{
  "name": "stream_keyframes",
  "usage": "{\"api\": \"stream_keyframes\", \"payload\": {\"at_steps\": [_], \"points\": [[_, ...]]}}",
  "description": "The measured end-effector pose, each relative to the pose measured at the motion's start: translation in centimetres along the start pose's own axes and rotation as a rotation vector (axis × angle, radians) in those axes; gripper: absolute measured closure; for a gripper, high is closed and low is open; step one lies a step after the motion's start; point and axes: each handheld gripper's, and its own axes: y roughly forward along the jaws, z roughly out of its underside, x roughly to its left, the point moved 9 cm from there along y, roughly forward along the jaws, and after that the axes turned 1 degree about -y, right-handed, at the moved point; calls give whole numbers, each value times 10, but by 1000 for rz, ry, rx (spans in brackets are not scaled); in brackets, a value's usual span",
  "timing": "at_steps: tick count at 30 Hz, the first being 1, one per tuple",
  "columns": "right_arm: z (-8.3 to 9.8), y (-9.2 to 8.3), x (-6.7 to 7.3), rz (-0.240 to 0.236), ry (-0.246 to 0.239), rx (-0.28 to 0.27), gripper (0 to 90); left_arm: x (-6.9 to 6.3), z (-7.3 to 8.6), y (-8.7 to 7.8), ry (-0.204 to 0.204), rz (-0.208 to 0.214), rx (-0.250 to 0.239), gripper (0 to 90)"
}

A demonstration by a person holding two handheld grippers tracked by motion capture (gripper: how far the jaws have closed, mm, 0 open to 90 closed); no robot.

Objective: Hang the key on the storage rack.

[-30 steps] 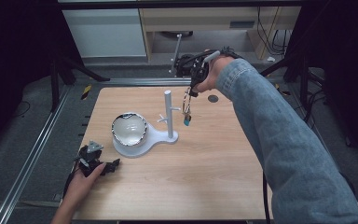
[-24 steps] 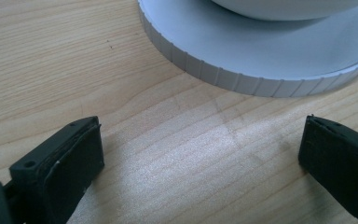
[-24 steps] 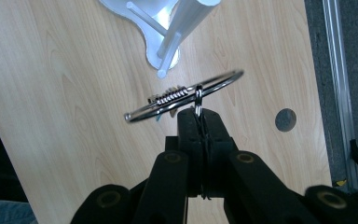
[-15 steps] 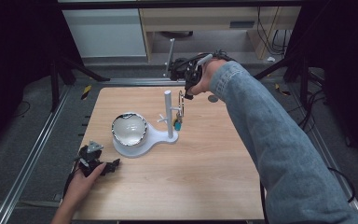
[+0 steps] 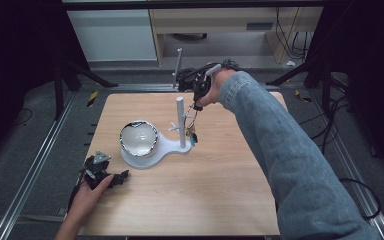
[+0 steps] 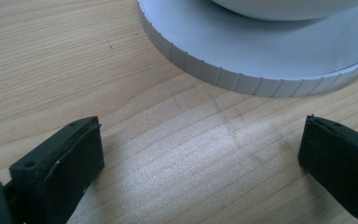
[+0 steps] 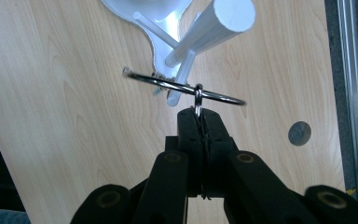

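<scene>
Your bowl [image 5: 138, 140] sits on the stand [image 5: 172, 148], left of the post [image 5: 181, 120]; keys [image 5: 191, 131] hang right of it.

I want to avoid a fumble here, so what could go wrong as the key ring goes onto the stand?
The right gripper pinches only a small link, so the key ring hangs free and may swing past the peg instead of hooking over it. The ring sits close to the post; a knock could shift the stand, which the open left gripper is not steadying.
</scene>
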Motion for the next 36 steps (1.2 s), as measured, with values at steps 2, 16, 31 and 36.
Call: {"api": "stream_keyframes", "payload": {"at_steps": [2, 16, 31, 36], "points": [[-1, 4, 0, -6, 0, -3, 886, 0, 0, 0, 0, 0, 0, 0], [0, 14, -6, -18, 14, 3, 886, 0, 0, 0, 0, 0, 0, 0], [-2, 22, -9, -27, 20, -5, 886, 0, 0, 0, 0, 0, 0, 0], [-3, 27, -9, -34, 21, -11, 886, 0, 0, 0, 0, 0, 0, 0]]}}
